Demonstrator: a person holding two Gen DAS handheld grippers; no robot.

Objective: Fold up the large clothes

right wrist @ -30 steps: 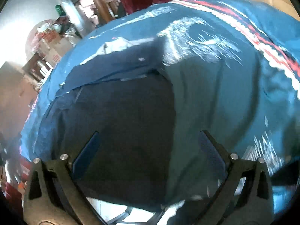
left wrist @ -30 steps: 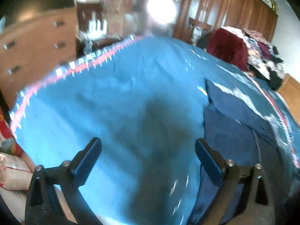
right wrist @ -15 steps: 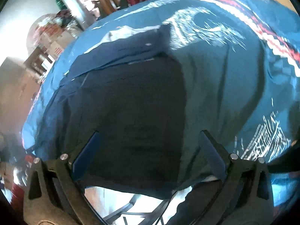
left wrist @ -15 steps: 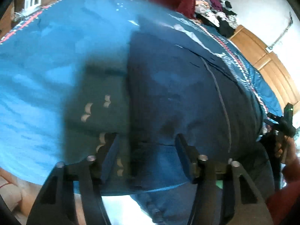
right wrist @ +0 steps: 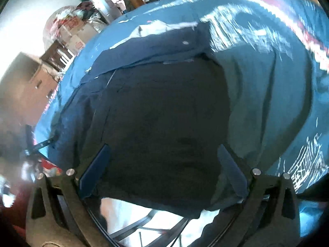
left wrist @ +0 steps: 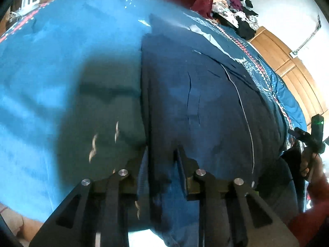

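L gripper (left wrist: 160,152) jaws closed onto navy garment (left wrist: 195,94); R gripper (right wrist: 162,158) spread.

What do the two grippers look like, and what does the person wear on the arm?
The left gripper has black angular linkage arms with round silver pins and dark finger pads. The right gripper has the same black frame and silver pins, with blue pads on its fingers. The left wrist view shows a red sleeve and a small green light on the other gripper's body.
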